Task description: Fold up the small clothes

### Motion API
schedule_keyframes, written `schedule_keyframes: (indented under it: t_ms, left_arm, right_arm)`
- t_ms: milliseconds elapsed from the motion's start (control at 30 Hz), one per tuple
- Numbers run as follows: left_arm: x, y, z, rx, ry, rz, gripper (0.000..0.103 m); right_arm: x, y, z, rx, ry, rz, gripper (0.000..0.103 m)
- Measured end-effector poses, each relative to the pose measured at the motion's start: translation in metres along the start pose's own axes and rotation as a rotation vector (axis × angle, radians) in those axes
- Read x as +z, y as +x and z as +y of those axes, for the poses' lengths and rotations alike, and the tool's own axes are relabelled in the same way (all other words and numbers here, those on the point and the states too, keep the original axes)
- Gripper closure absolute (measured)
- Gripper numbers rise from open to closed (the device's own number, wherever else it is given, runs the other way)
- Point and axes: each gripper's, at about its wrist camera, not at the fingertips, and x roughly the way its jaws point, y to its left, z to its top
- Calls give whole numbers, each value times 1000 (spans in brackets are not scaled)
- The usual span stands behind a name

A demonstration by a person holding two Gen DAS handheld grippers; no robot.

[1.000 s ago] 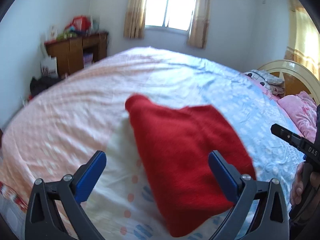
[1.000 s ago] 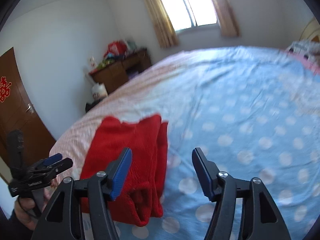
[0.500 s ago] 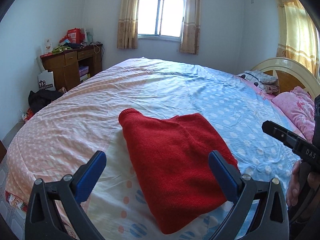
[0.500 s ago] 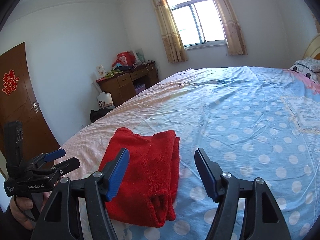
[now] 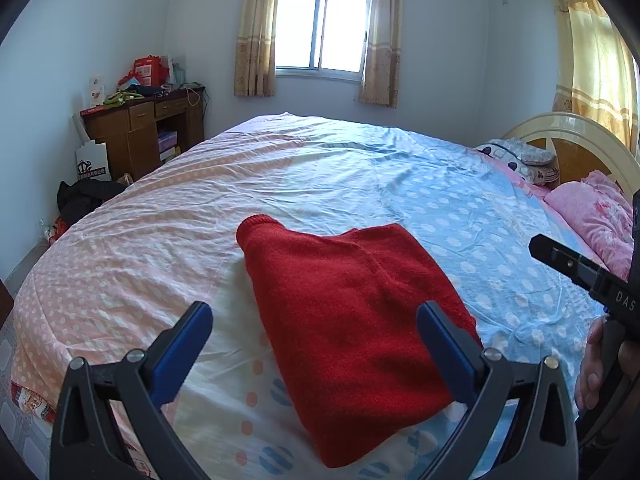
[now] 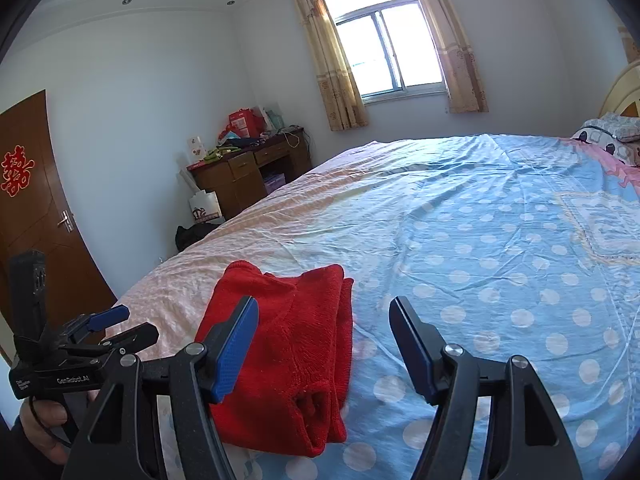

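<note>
A red knitted garment (image 5: 348,320) lies folded into a compact stack on the polka-dot bedspread (image 5: 360,176). My left gripper (image 5: 314,338) hovers over its near end, open, with nothing between the blue pads. In the right wrist view the same red garment (image 6: 288,344) shows layered folds along its right edge. My right gripper (image 6: 324,340) hangs open above its right side, holding nothing. The left gripper (image 6: 120,326) also appears at the left of that view, held by a hand (image 6: 44,432). A black finger of the right gripper (image 5: 580,268) enters the left wrist view from the right.
The bed fills most of both views. Pink pillows (image 5: 592,212) and a cream headboard (image 5: 576,136) lie at the right. A wooden desk (image 5: 140,132) with clutter stands by the left wall, a paper bag (image 5: 93,164) and dark clothes (image 5: 86,200) beside it. A brown door (image 6: 36,216) is left.
Both views have steadied and lifted slightly, so the red garment sits a little farther from the pads. The garment itself has not moved. Both grippers stay open.
</note>
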Motion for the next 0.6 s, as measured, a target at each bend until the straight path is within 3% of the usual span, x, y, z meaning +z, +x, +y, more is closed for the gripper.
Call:
schedule_keyframes:
  t_ms: [600]
  left_arm:
    - [0,3,-2,14,19,10,0]
  right_arm:
    - [3,-9,3,-20,-9,-56,29]
